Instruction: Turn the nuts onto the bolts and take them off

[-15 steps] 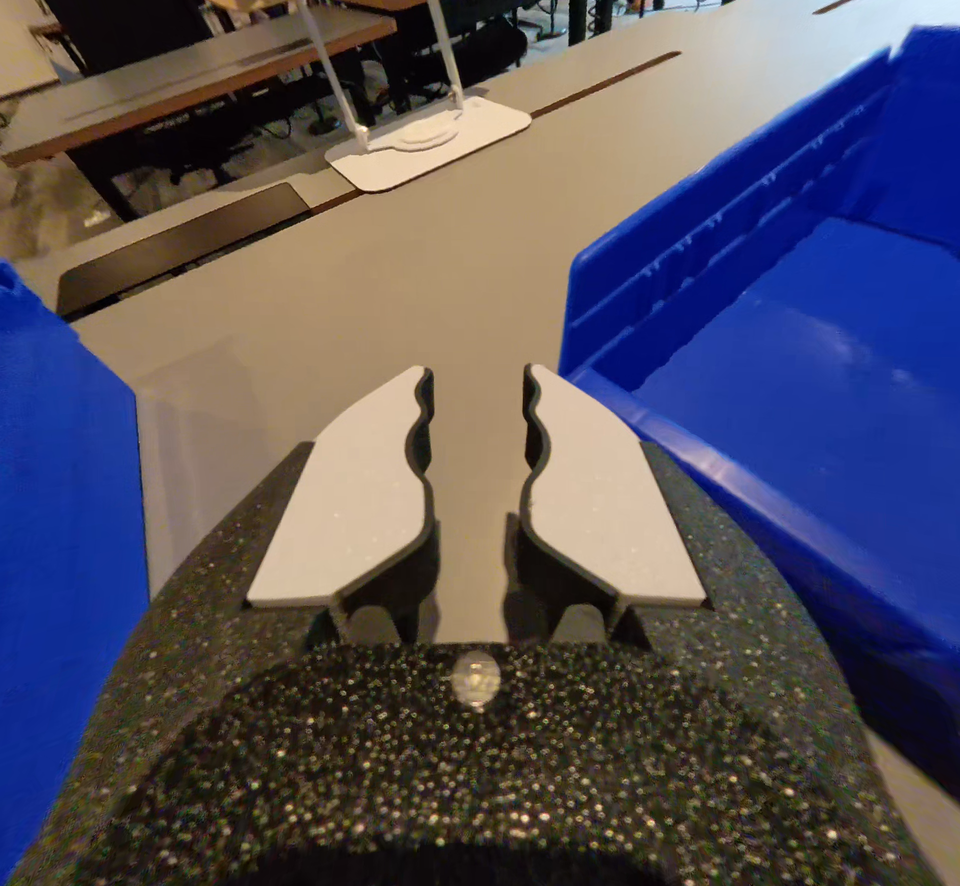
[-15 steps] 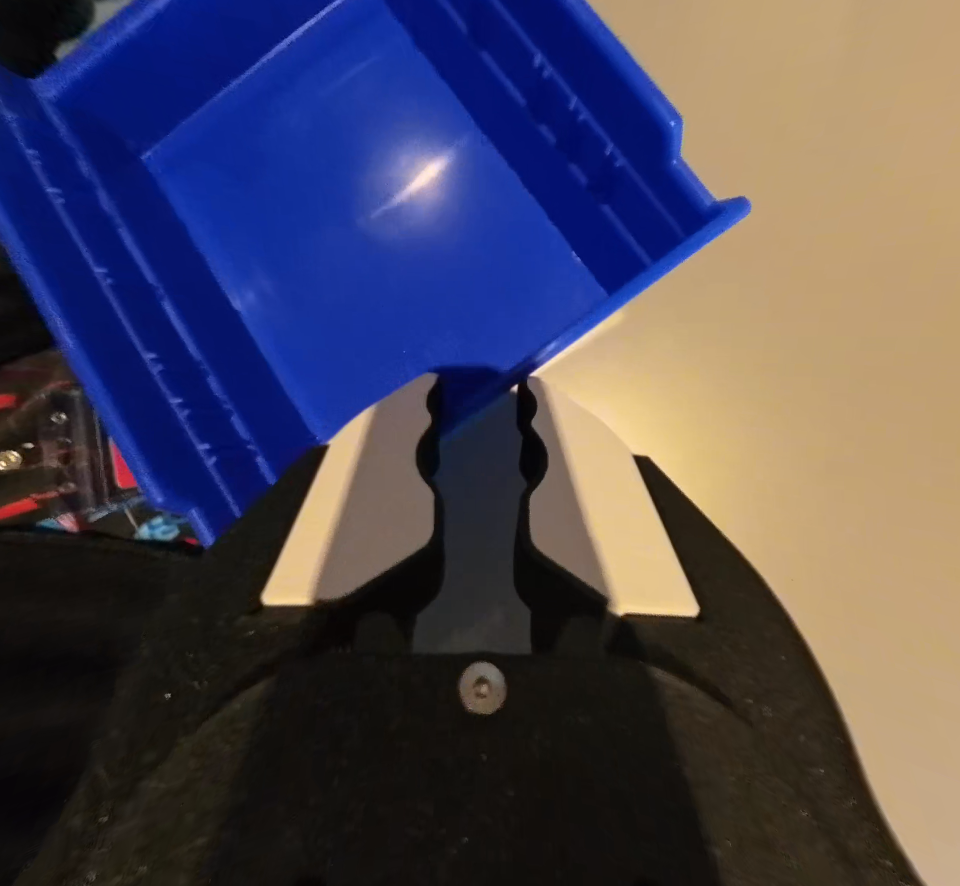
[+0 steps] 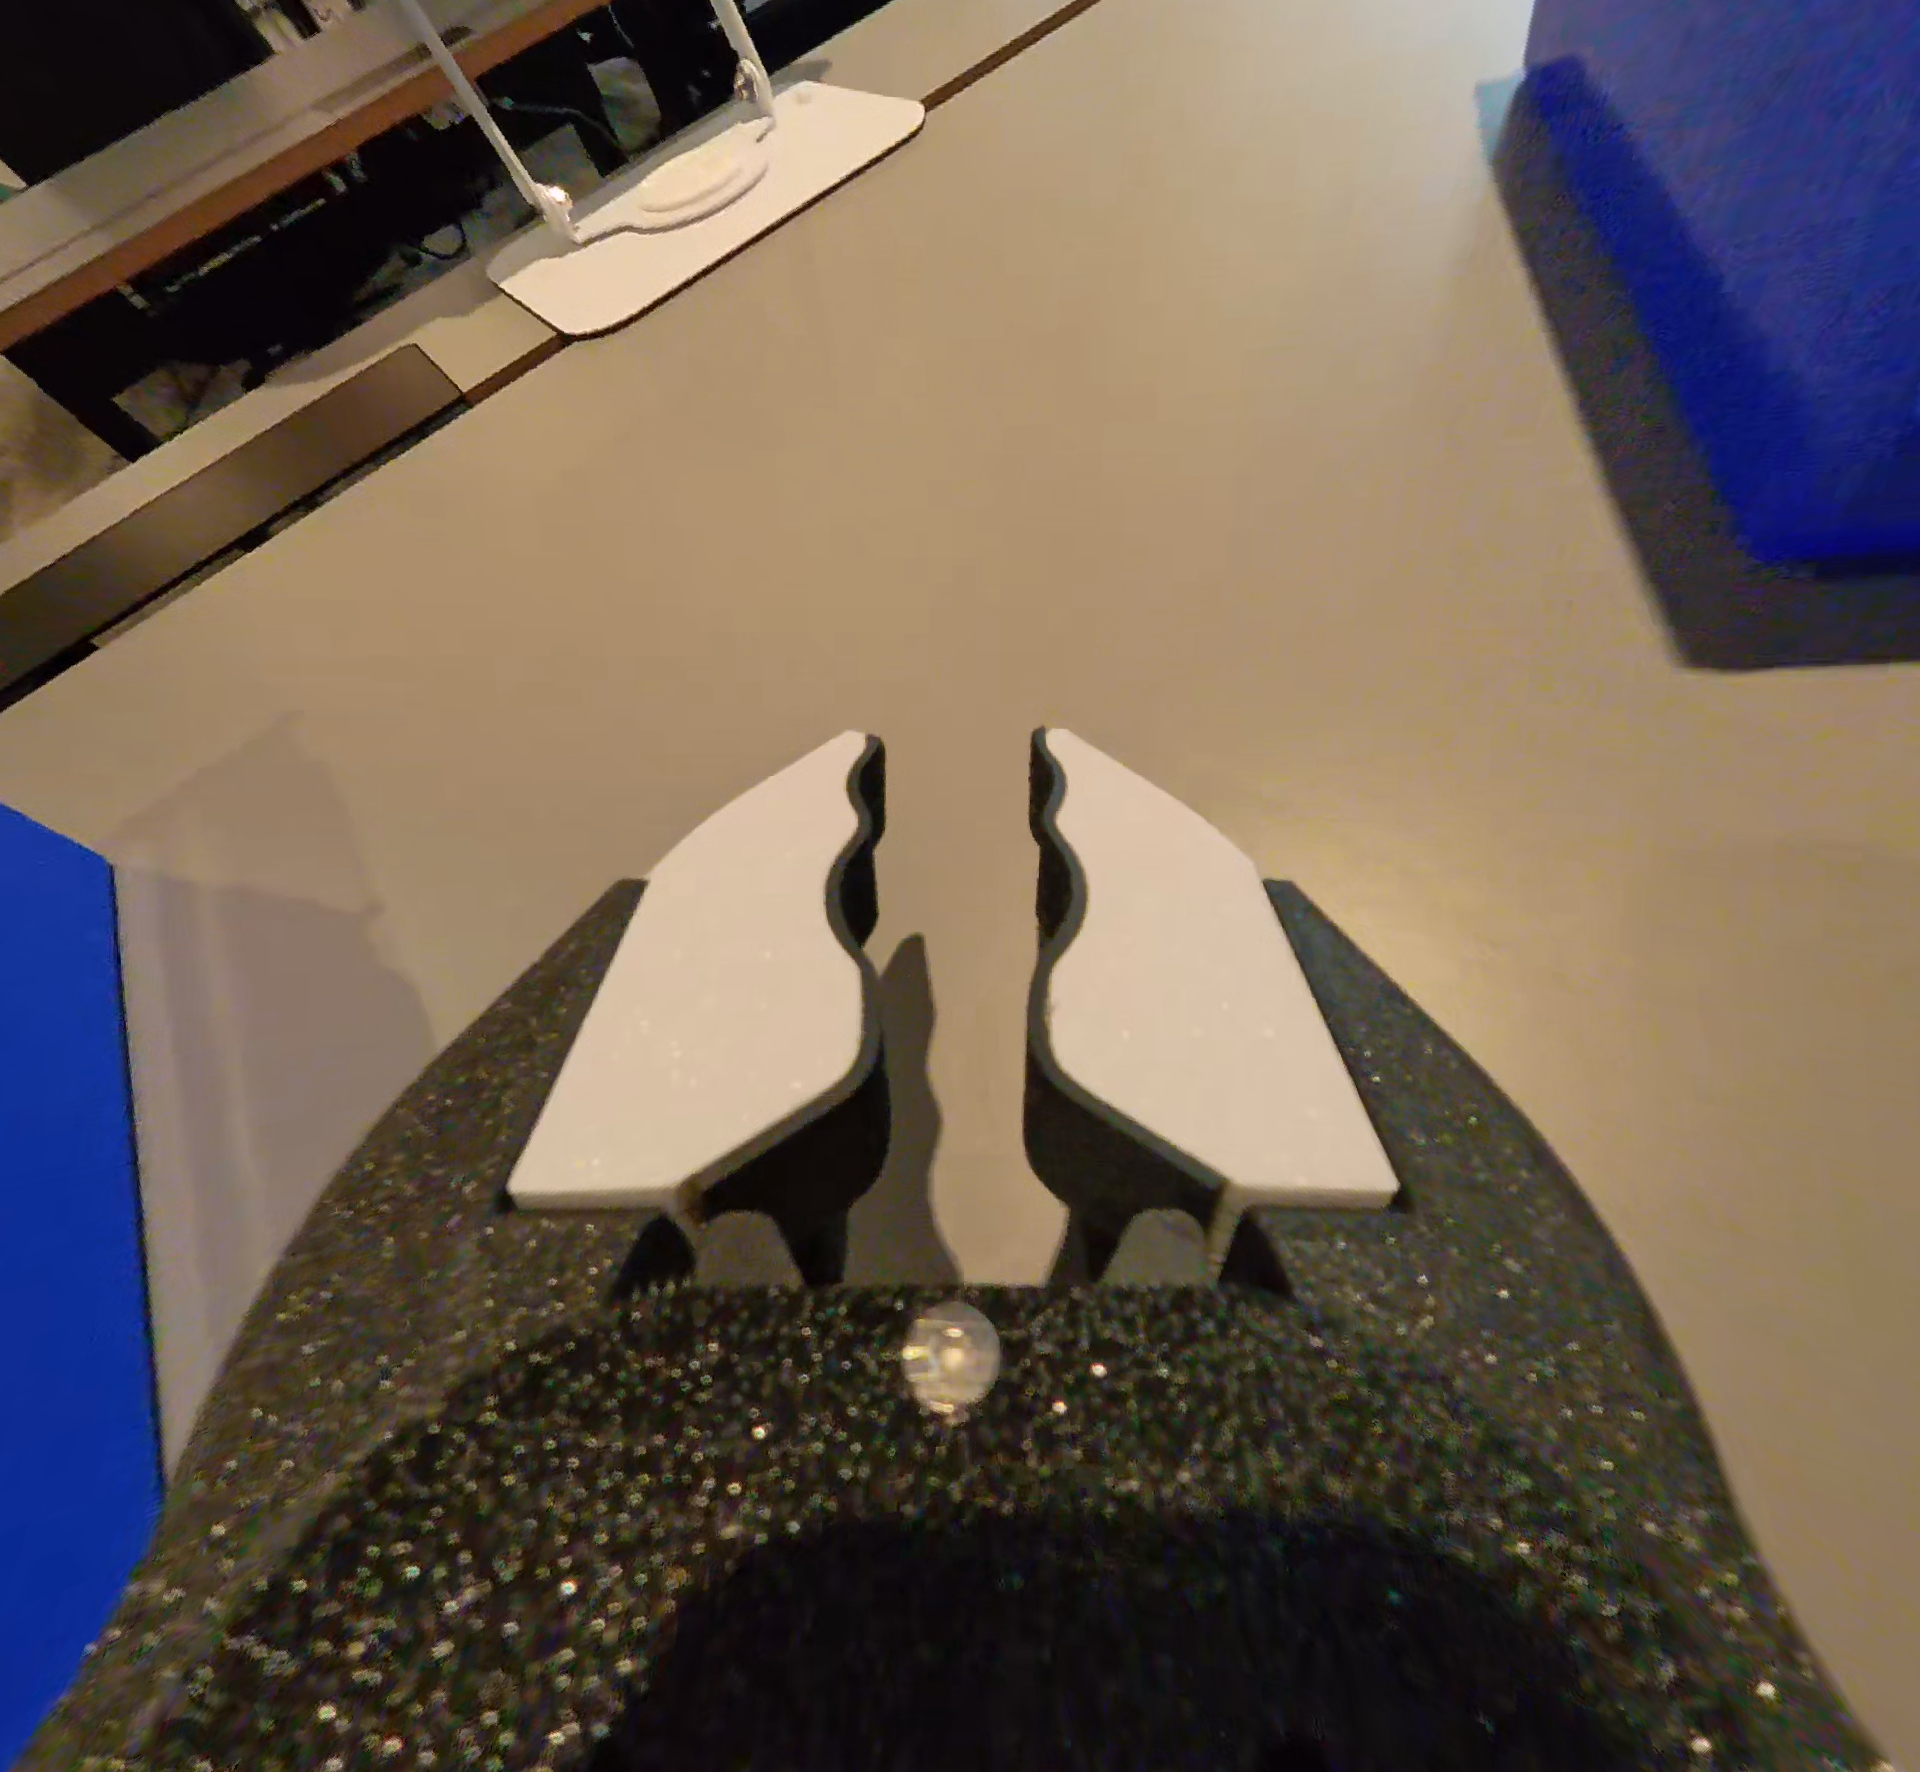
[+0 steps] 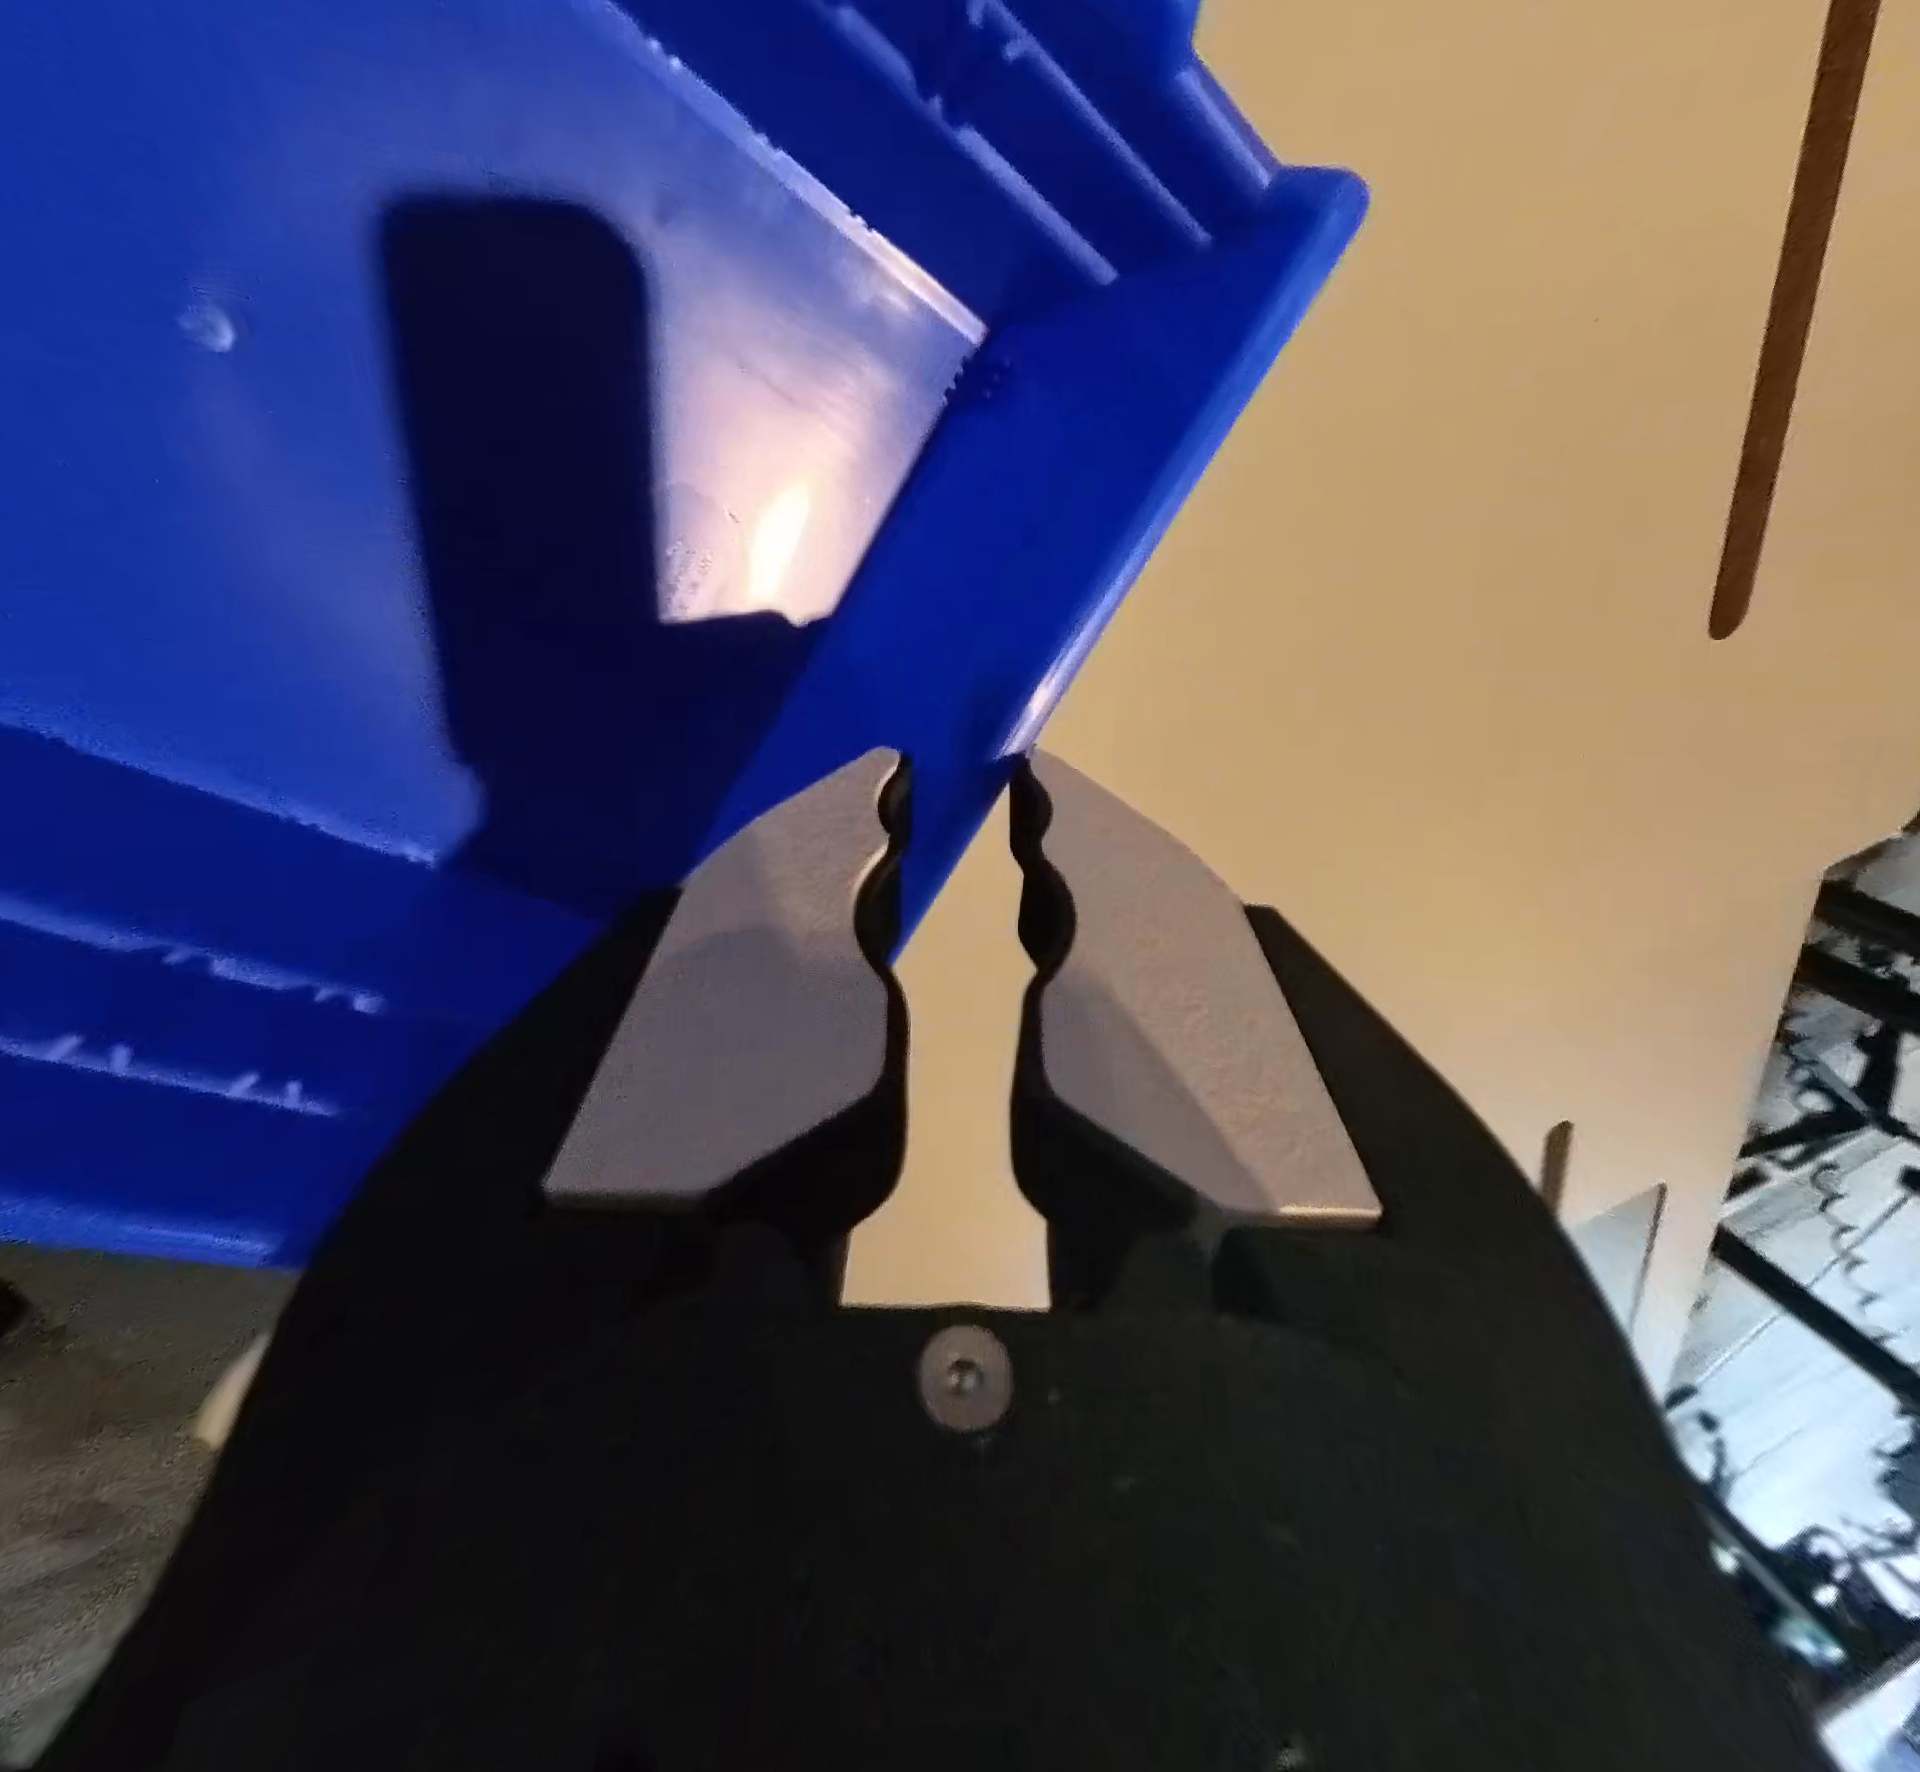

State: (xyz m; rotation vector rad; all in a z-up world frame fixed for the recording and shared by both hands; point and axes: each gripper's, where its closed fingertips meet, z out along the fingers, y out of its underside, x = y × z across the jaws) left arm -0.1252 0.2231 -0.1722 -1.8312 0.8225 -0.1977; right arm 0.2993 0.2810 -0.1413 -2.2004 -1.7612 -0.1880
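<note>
No nuts or bolts show in either view. My right gripper (image 4: 958, 766) is shut on the front lip of an empty blue plastic bin (image 4: 520, 372) and holds it tilted, with my shadow falling on its floor. The same bin shows in the left wrist view (image 3: 1745, 216) at the upper right, blurred and raised off the table with a dark shadow beneath it. My left gripper (image 3: 956, 746) is open and empty, low over the bare grey table (image 3: 1039, 475).
A second blue bin (image 3: 52, 1151) stands at the left edge, close to my left gripper. A white stand with a flat base (image 3: 707, 216) sits at the table's far side. A brown slot (image 4: 1787, 268) runs along the tabletop. The table edge lies at the lower right of the right wrist view. My hands' fingertips stand some 45 cm from each other. To the brown slot (image 4: 1787, 268): right tips about 30 cm, left tips about 55 cm.
The blue bin has been lifted and tilted by my right gripper and has moved up and away to the right in the left wrist view. My left gripper stays open.
</note>
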